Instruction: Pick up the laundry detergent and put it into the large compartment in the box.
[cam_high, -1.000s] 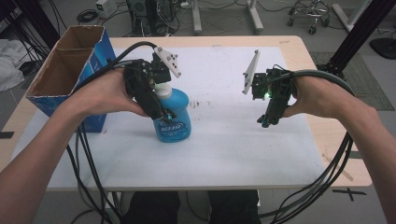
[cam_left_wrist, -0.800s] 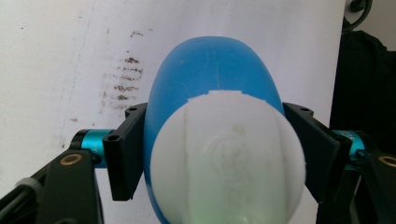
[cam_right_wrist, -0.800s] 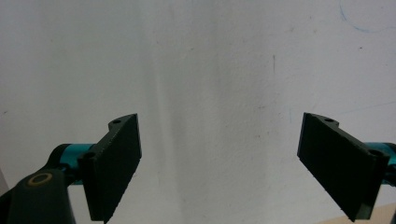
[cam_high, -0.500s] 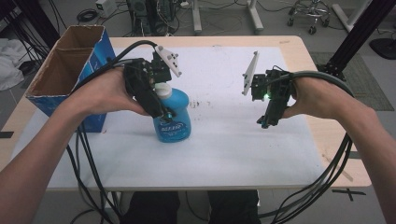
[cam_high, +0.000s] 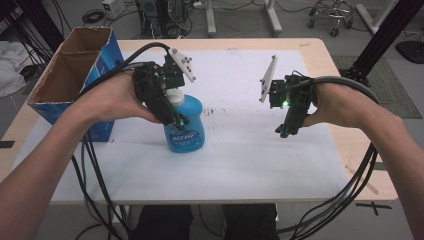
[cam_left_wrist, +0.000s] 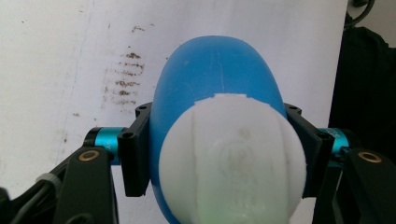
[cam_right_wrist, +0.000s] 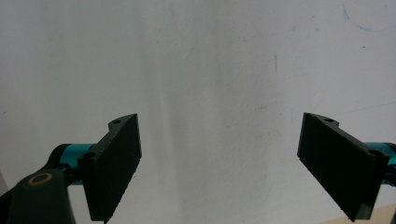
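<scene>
Left gripper (cam_high: 176, 119) clamps rounded glossy blue bottle (cam_high: 186, 127)

Bottle label: the blue bottle (cam_high: 185, 127) is showing white lettering on its front in the high view, too blurred to read.
Cap: the white cap (cam_left_wrist: 233, 158) is showing a faint embossed round mark, not legible.
Box: the cardboard box (cam_high: 75, 80) is showing no readable print.
</scene>
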